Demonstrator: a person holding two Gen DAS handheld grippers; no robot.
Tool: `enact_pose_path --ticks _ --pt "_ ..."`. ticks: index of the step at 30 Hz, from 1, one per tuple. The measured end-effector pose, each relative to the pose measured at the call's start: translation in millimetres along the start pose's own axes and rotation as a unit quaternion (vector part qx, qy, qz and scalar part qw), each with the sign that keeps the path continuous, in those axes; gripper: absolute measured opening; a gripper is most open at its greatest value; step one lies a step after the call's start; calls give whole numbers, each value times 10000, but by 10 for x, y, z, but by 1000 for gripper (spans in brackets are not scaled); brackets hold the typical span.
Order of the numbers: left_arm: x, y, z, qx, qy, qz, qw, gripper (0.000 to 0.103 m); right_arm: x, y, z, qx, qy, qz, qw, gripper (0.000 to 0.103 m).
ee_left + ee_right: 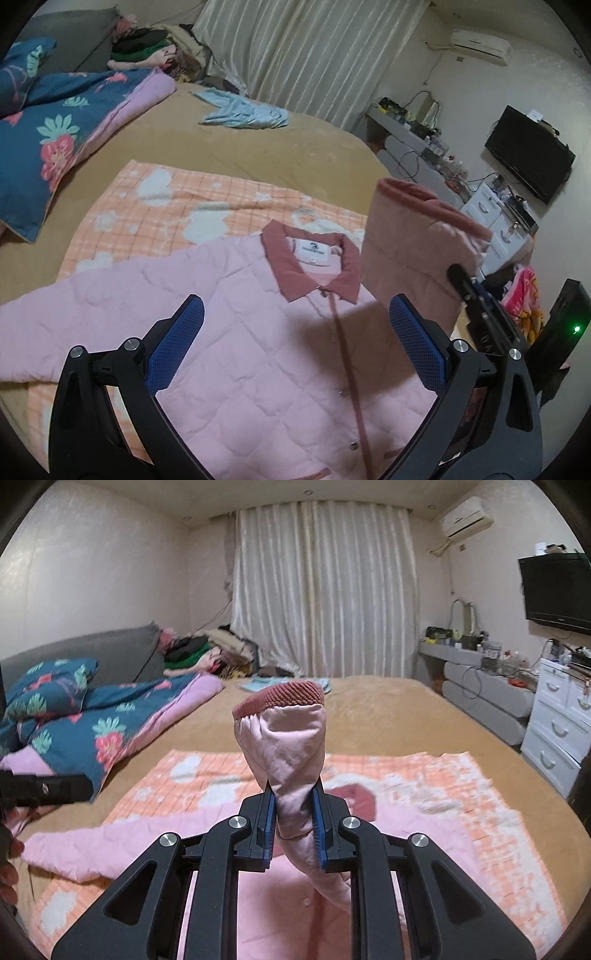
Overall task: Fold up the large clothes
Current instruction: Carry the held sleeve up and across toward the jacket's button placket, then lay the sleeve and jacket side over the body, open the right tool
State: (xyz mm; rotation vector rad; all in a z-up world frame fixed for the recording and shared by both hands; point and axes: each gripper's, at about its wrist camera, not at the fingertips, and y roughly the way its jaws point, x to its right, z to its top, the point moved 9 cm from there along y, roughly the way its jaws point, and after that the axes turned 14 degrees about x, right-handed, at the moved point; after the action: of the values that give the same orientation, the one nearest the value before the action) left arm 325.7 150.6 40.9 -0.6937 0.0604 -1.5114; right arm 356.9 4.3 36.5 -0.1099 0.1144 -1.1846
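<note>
Right gripper [293,812] clamps one pink sleeve [286,746], cuff raised above the pink jacket [258,332]. Left gripper [295,343] hangs spread wide, empty, over that single jacket's chest, just below its collar, upon one orange checked blanket [177,206].

The right gripper [293,805] clamps a pink sleeve [291,753], whose ribbed dusty-rose cuff [282,698] stands upright above the 2 blue pads [269,816]. Below lies the pink quilted jacket [110,845], spread on an orange checked blanket [461,794] over the tan bed [388,709]. A floral duvet [74,731] sits at left, white curtains [321,590] behind
</note>
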Motion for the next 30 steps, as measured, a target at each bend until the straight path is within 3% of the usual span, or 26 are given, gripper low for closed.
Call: enact_pose_path --ticks 7,13,16,18,20,22,24,27,29,30 --pt "-176 59 -119 -88 -77 72 9999 94 -607 293 -728 -609 -247 394 9971 17" --pt "-236 194 -234 -226 -65 146 9996 94 -1077 363 -1428 -1227 -484 909 9871 32" --pt "-245 254 -293 -285 -57 184 9994 94 -1237 299 -1590 -1416 -433 1367 9795 57" --pt "-235 295 -323 -309 -108 162 9993 94 -1281 173 -1587 -1528 -286 1661 9738 79" --pt "-226 355 -364 -332 -159 158 9992 94 -1229 -3 -1473 -1403 -141 1808 9734 90" --pt "-176 431 -451 -421 -155 121 9989 94 -1018 -157 -1344 -1253 -110 1702 9773 92" --pt "-66 529 -601 -581 -95 -38 9983 94 -611 -184 -1283 -1233 -87 1290 9839 92" --pt "83 660 -843 -796 93 -141 9967 94 184 -106 -1304 -1389 103 197 9901 92" --pt "180 767 -1060 -982 215 -118 9949 94 768 -68 -1355 -1633 429 -575 9840 93" --pt "227 830 -1183 -1077 285 -124 9937 94 931 -49 -1383 -1755 594 -707 9801 94"
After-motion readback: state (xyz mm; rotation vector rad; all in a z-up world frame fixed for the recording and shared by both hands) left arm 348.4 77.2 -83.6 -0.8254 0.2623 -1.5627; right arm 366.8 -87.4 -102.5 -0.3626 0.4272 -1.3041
